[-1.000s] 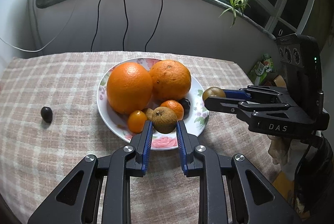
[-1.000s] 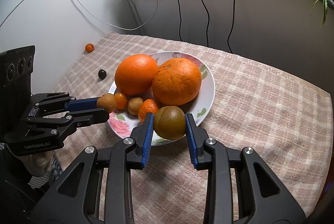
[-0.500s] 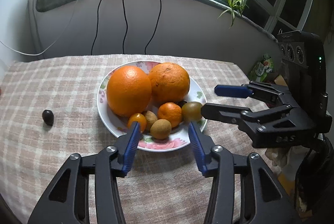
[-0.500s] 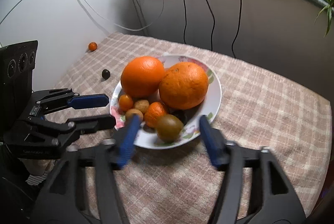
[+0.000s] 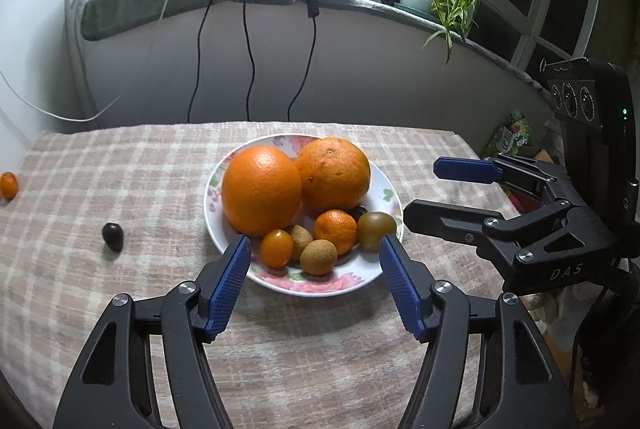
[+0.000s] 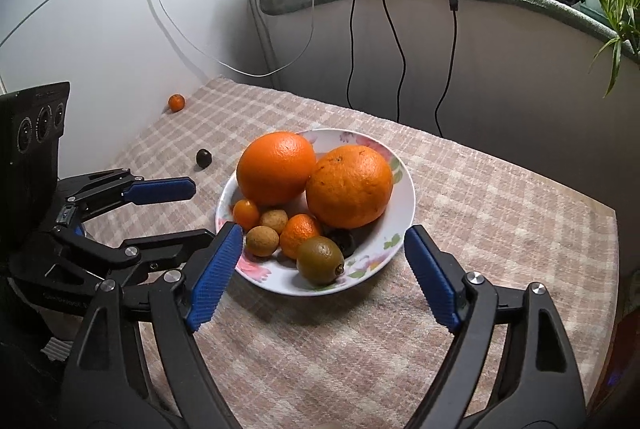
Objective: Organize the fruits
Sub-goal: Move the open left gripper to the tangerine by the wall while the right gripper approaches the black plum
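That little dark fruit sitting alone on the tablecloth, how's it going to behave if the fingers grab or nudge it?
The dark fruit looks small, rounded and glossy, so it may slip between flat pads. Nudged, it would probably roll, though the woven tablecloth should slow it. It is likely light, and possibly soft enough to bruise.

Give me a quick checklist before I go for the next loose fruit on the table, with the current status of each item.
1. Left hand-held gripper empty, jaws just opened: ok.
2. Right hand-held gripper empty, jaws just opened: ok.
3. Kiwi and longan released into the floral plate: ok.
4. All fruit collected: not ok; a dark plum-like fruit and a small orange fruit lie on the checked tablecloth.
5. Room on the plate for both: cannot tell.
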The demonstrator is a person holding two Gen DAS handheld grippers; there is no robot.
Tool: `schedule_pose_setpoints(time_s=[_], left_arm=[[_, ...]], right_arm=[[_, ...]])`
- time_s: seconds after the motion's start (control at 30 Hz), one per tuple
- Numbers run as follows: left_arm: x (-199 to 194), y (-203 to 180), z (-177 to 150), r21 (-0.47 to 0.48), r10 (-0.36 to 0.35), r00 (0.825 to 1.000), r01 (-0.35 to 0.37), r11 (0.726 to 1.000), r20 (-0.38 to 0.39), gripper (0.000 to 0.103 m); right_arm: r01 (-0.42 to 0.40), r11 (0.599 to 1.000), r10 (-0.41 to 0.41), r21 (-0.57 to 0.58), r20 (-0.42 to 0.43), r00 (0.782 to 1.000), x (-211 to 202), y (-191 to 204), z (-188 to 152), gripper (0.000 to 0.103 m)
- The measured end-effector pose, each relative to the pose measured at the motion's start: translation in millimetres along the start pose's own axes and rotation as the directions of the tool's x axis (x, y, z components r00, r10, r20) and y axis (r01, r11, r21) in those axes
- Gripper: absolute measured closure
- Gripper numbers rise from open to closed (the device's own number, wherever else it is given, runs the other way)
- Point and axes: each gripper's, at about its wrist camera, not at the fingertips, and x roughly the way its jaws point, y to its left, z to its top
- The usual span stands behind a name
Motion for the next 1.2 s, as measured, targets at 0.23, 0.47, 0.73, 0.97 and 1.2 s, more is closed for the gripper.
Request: schedule_pose_setpoints(time_s=[0.23,0.47,0.73,0.97,1.2], left_arm=[[-15,5,1,0.006,0.024,0.999,-0.024,1.0,0.031,0.033],[-31,14,-3,0.003,0.044,0.997,-0.044,0.999,0.059,0.031],[-47,25,-6,-0.011,0.087,0.993,-0.086,0.996,0.076,0.031],[-61,43,-11,-0.034,0.132,0.988,-0.129,0.991,0.086,0.031],[-76,62,-14,-0.057,0.171,0.979,-0.166,0.984,0.106,0.031]], right_arm=[[0.014,0.999,-0.015,0.034,0.033,0.999,-8,2,3,0.017],[-0.001,0.998,-0.003,0.055,0.073,0.997,-18,10,4,0.017],[-0.027,0.999,0.025,0.021,0.106,0.994,-23,32,9,0.017],[-0.05,0.998,0.054,-0.032,0.139,0.989,-24,57,15,0.017],[-0.041,0.996,0.052,-0.076,0.145,0.988,-18,78,23,0.017]])
